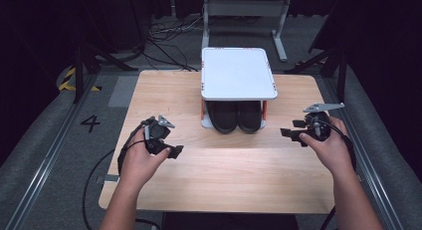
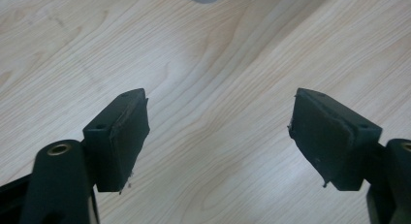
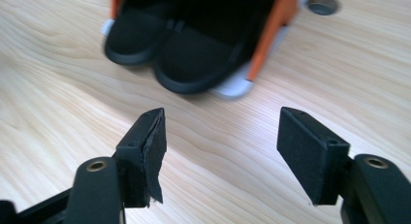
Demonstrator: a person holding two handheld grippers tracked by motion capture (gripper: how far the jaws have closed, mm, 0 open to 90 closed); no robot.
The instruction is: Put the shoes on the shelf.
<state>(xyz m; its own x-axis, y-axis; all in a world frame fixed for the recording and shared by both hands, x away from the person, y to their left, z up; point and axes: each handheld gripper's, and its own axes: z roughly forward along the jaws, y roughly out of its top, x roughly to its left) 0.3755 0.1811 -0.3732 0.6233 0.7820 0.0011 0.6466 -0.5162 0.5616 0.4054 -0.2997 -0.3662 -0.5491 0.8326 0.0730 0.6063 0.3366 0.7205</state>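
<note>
1. Two forearms come in from the near edge of the pale wooden tabletop point(image 1: 224, 180), each hand holding a black tool with a cable trailing back off the tabletop.
2. On the person's left, the left hand point(image 1: 141, 163) grips the left tool point(image 1: 175, 151) above bare wood, near the left side. In the left gripper view its jaws stand wide apart with nothing but wood grain between them; the pads point(image 2: 127, 136) look frayed at the edges.
3. On the person's right, the right hand point(image 1: 331, 148) holds the right tool point(image 1: 287, 134) near the right edge, pointing inward toward the middle. Its jaws are likewise spread wide and hold nothing, and a grey three-cornered plate point(image 1: 323, 108) sits on top of it.
4. Farther on, at the middle of the tabletop, stands a small rack point(image 1: 239, 73) with a white top shelf on orange posts point(image 3: 269, 27).
5. Under that shelf sits a pair of black shoes point(image 3: 189, 44), side by side and touching, toes toward the person. The top shelf covers them from above, and the posts stand at either side of the pair.
6. Clear wood lies between both tools and the shoes.
7. Beyond the tabletop, tangled cables point(image 1: 169, 33) lie on the dark floor, and a grey metal frame point(image 1: 246, 11) stands at the far end.
8. A painted number 4 point(image 1: 90, 123) marks the floor to the left.
</note>
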